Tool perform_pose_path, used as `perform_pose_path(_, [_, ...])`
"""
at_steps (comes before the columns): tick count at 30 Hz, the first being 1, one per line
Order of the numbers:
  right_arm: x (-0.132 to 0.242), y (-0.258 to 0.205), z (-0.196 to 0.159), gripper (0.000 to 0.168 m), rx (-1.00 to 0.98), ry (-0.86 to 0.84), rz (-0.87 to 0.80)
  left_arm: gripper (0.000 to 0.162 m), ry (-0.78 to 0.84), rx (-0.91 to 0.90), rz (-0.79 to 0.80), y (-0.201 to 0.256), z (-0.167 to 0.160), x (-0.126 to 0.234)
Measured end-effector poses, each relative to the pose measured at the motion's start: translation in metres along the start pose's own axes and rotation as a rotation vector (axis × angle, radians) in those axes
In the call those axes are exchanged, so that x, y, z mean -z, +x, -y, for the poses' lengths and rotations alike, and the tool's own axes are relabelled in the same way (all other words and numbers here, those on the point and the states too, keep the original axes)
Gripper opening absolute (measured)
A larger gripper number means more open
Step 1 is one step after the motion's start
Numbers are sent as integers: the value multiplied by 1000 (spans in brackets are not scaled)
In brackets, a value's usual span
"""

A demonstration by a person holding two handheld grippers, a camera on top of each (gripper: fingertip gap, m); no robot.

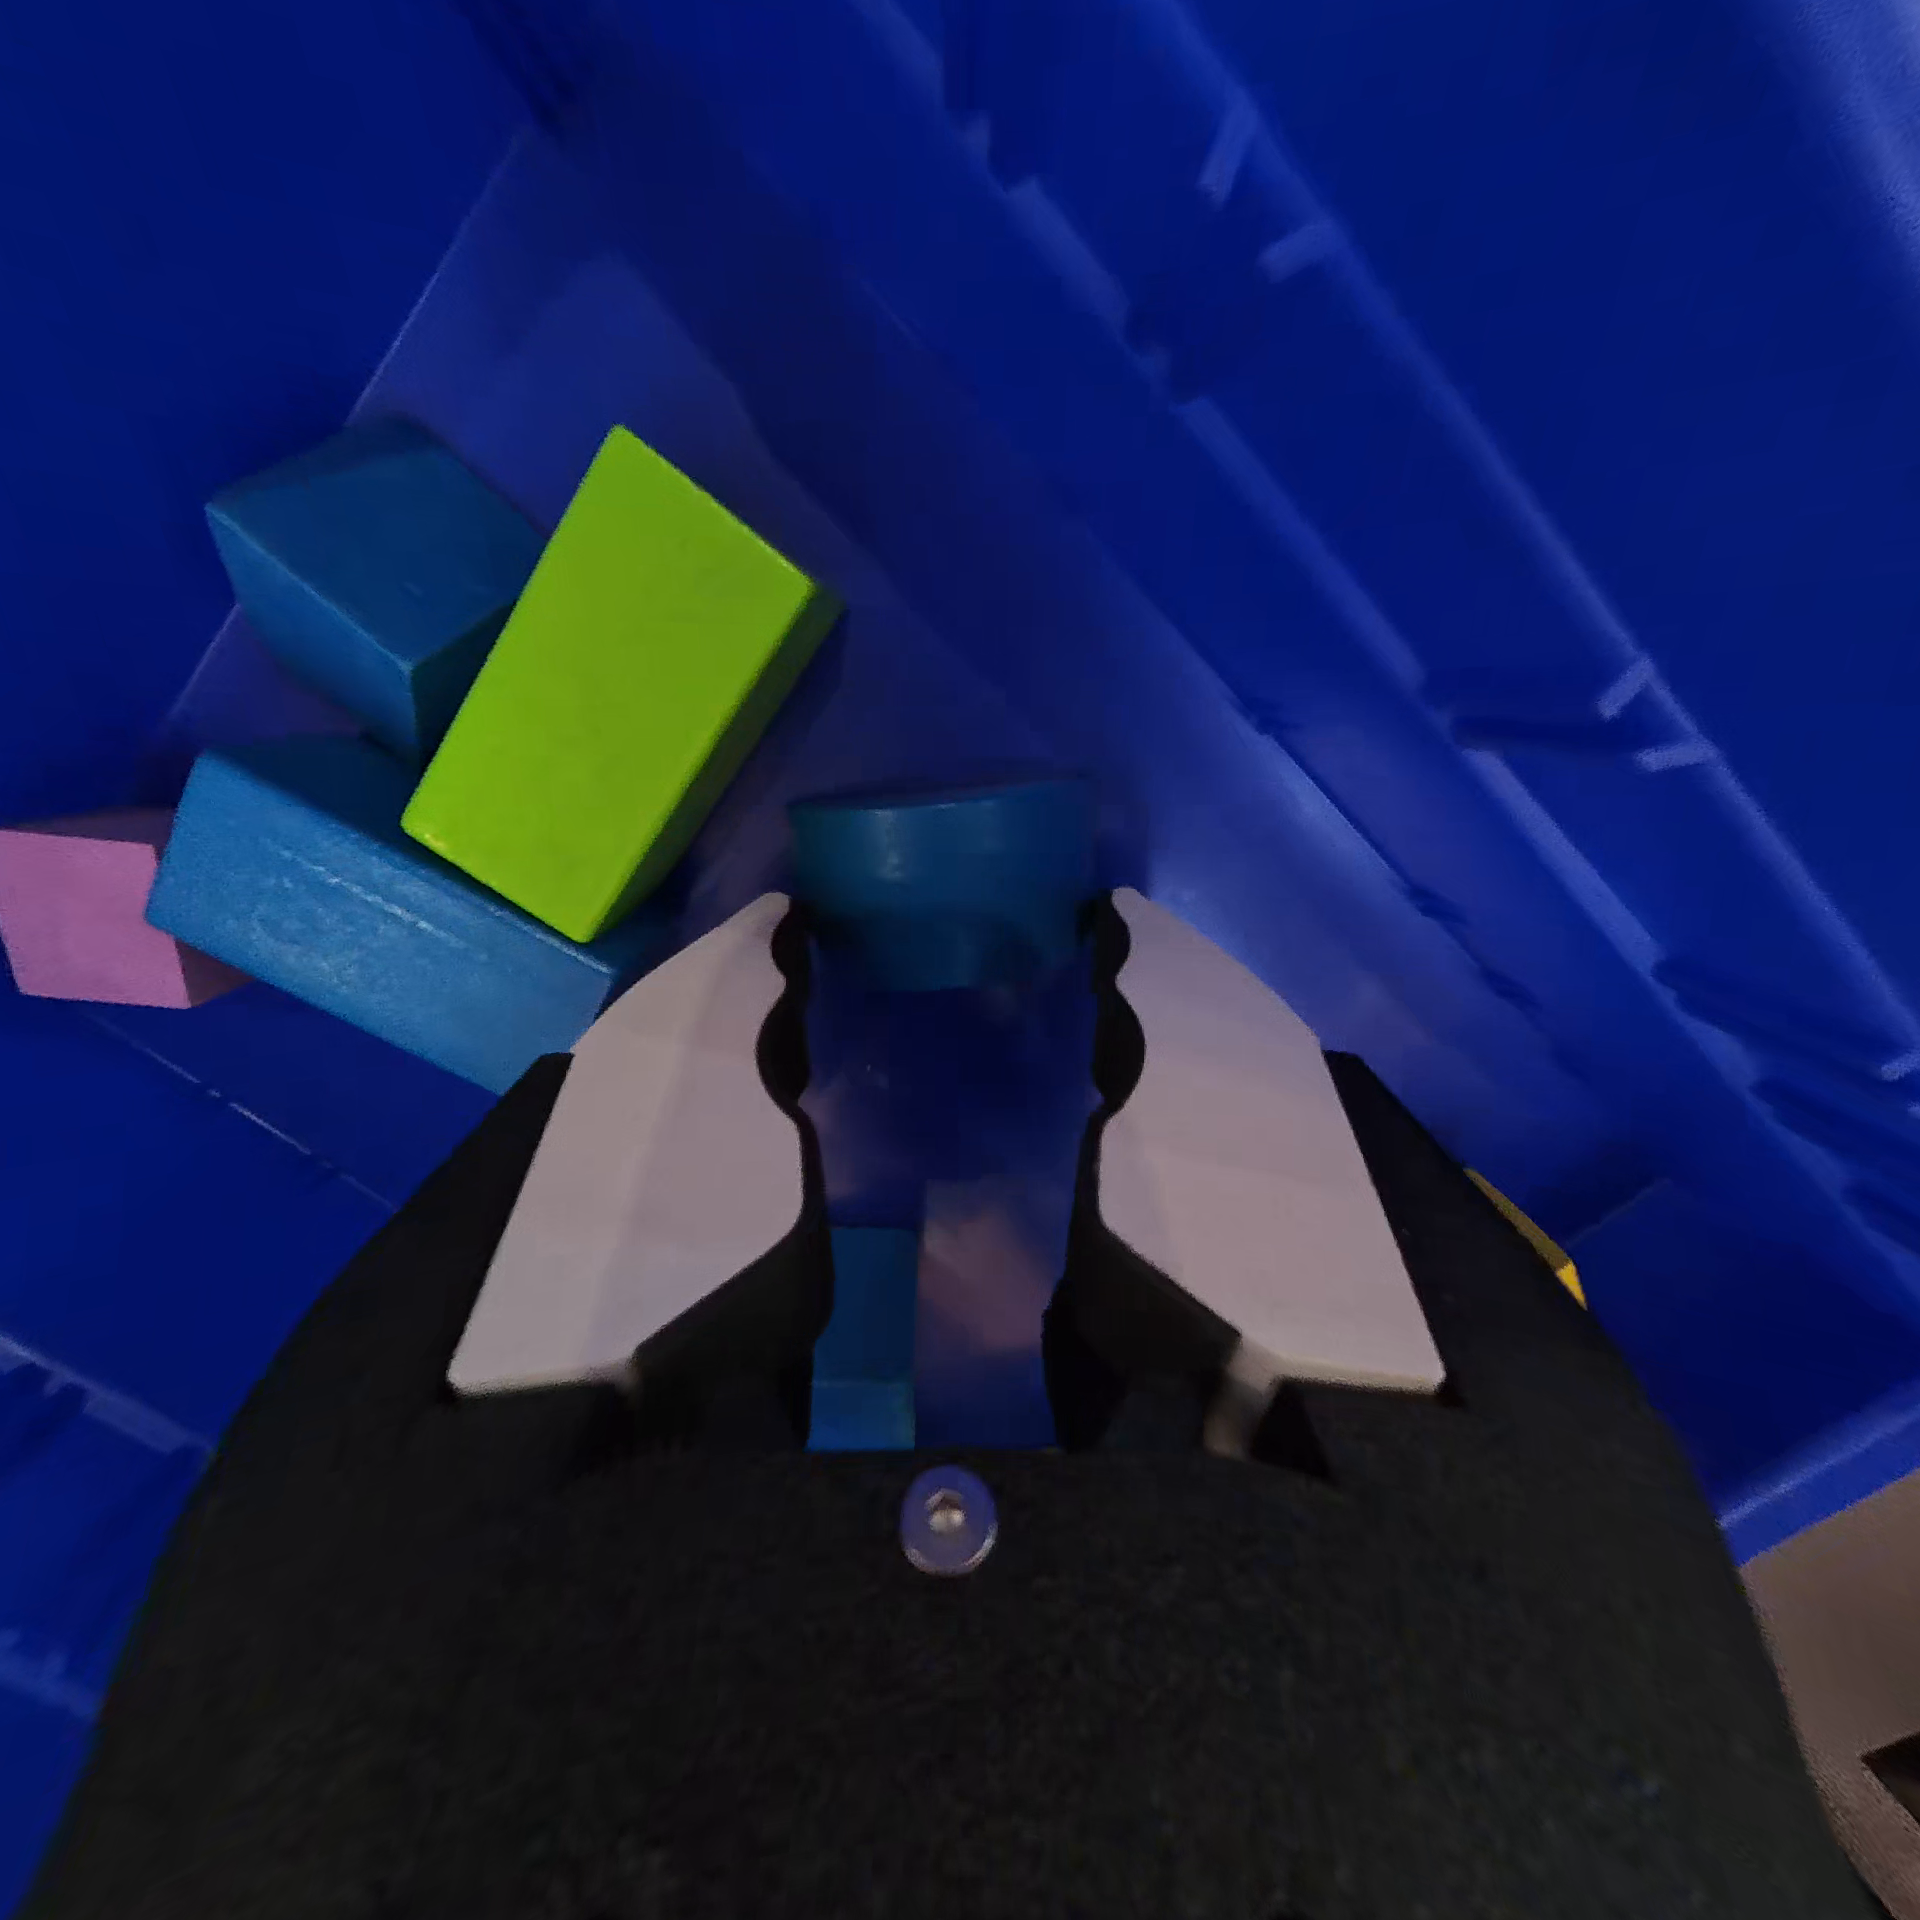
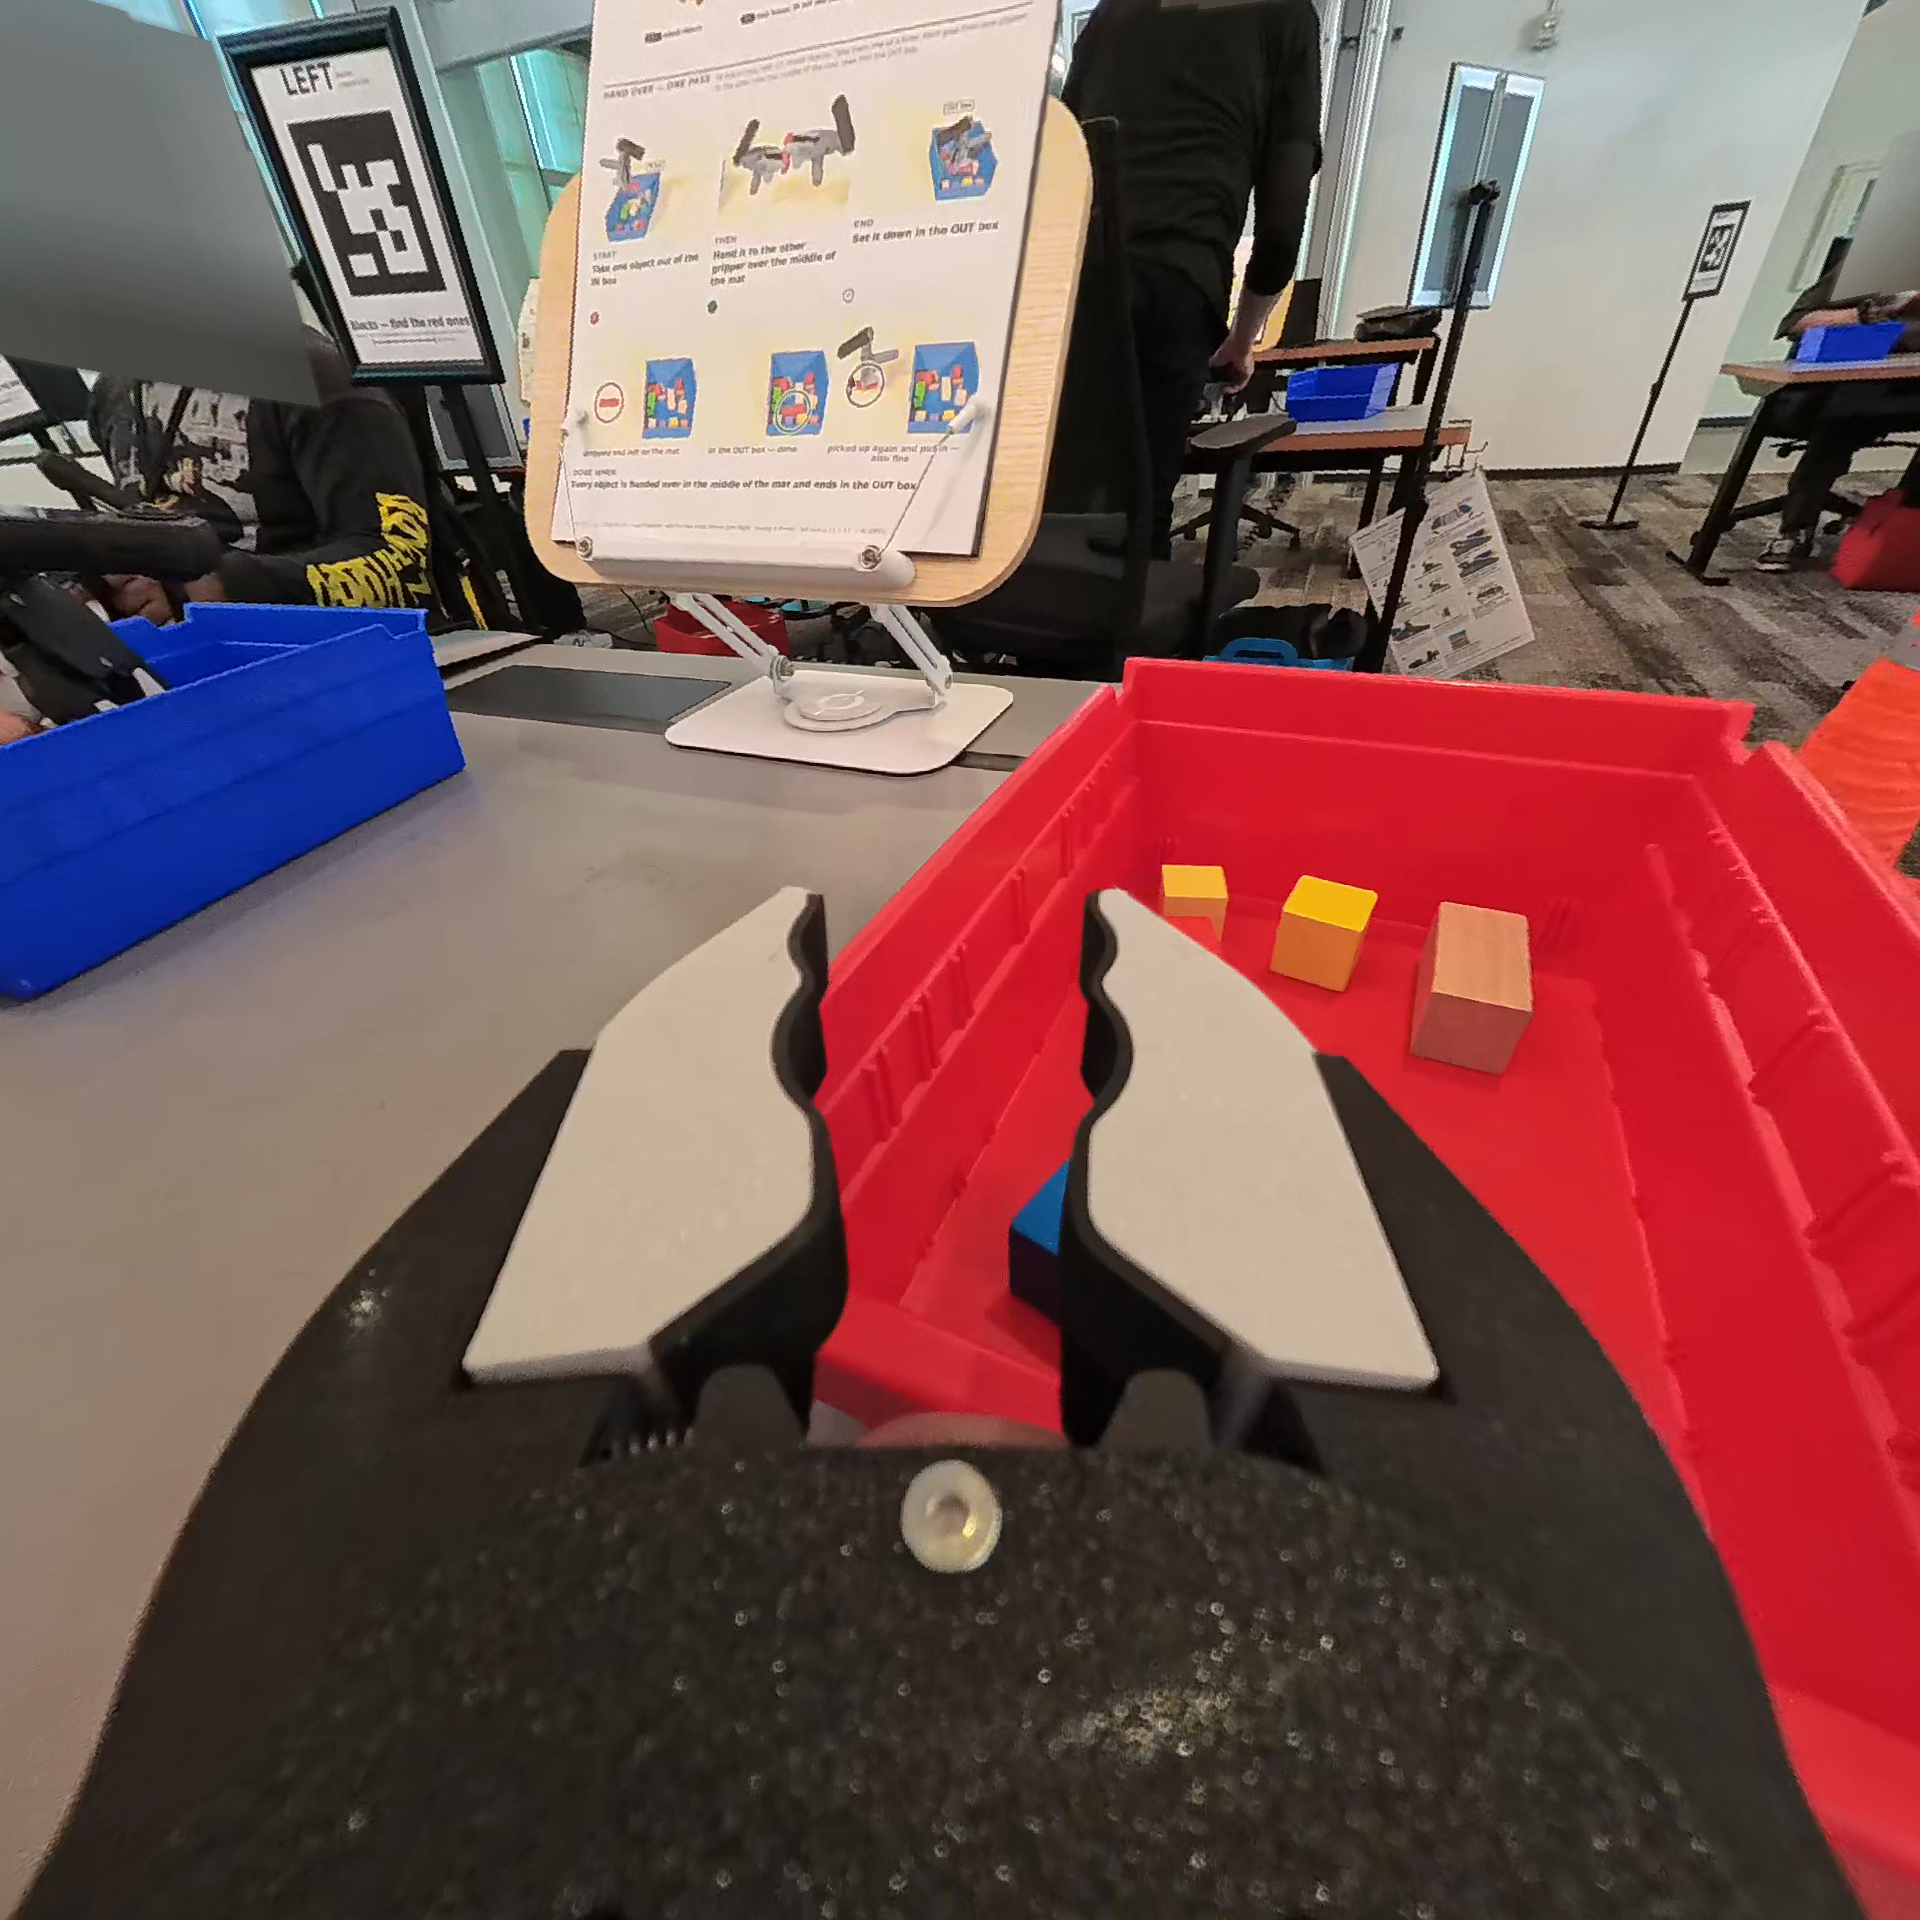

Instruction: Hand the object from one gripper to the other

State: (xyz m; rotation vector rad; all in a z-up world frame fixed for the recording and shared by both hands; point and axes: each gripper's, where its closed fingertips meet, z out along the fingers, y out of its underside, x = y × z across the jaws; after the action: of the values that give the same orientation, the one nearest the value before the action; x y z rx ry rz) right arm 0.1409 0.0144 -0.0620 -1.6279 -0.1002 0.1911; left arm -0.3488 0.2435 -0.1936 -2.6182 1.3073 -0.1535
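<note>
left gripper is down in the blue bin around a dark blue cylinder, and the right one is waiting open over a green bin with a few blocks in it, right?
Not quite: the bin under the right gripper is red, not green, as the right wrist view shows. The rest holds: the left gripper is in the blue bin with its fingers either side of a dark blue cylinder, and the right one is open.

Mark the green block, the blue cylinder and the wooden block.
green block (image 1: 608,681), left wrist view, on its broad top face.
blue cylinder (image 1: 940,883), left wrist view, on its curved side.
wooden block (image 2: 1473,987), right wrist view, on its front face.
</note>
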Motion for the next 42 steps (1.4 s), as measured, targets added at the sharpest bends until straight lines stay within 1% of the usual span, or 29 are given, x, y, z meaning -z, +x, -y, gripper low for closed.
perform_pose_path(4, [-1, -7, 7, 46, 19, 6, 10, 52, 15, 25, -4, 0, 0, 1])
perform_pose_path(6, [-1, -11, 13, 46, 41, 11, 15, 52, 41, 53, -30, 4, -1, 2])
perform_pose_path(9, [-4, -25, 27, 46, 79, 25, 47, 52, 124, 116, -102, 12, -1, 11])
perform_pose_path(12, [-15, -52, 35, 46, 115, 18, 144, 52, 272, 210, -181, 15, 1, 39])
perform_pose_path(14, [-28, -73, 36, 46, 162, 1, 209, 52, 425, 293, -297, 21, 8, 68])
perform_pose_path(17, [-53, -109, 37, 47, 238, -11, 327, 51, 667, 383, -547, 42, 24, 119])
perform_pose_path(20, [-81, -153, 39, 47, 303, -23, 495, 51, 818, 385, -810, 77, 45, 160])
perform_pose_path(21, [-89, -167, 39, 47, 340, -35, 545, 51, 834, 367, -892, 91, 52, 169])
perform_pose_path(23, [-105, -185, 45, 47, 434, -62, 567, 51, 844, 345, -1022, 119, 69, 180])
perform_pose_path(25, [-113, -210, 61, 47, 462, -12, 636, 51, 854, 344, -1173, 148, 88, 191])
perform_pose_path(27, [-124, -231, 70, 48, 478, 8, 681, 51, 846, 344, -1283, 177, 107, 194])
perform_pose_path(30, [-139, -251, 68, 51, 487, 18, 729, 51, 815, 321, -1379, 217, 131, 190])
perform_pose_path(32, [-145, -255, 64, 52, 482, 17, 738, 51, 796, 328, -1452, 235, 141, 190])
perform_pose_path(34, [-146, -253, 64, 51, 467, 36, 736, 51, 780, 323, -1466, 248, 147, 186])
perform_pose_path(35, [-146, -250, 65, 48, 459, 47, 726, 51, 766, 323, -1471, 253, 149, 184])
perform_pose_path(36, [-145, -247, 65, 37, 457, 52, 725, 51, 740, 327, -1493, 258, 149, 182])
perform_pose_path(37, [-143, -244, 65, 32, 459, 59, 726, 52, 721, 350, -1526, 261, 150, 182])
perform_pose_path(38, [-142, -242, 65, 32, 452, 63, 723, 51, 708, 373, -1554, 262, 151, 182])
perform_pose_path(41, [-136, -240, 69, 32, 460, 82, 702, 49, 694, 368, -1583, 266, 147, 185])
perform_pose_path(42, [-132, -238, 74, 32, 453, 93, 694, 53, 704, 360, -1578, 266, 143, 187])
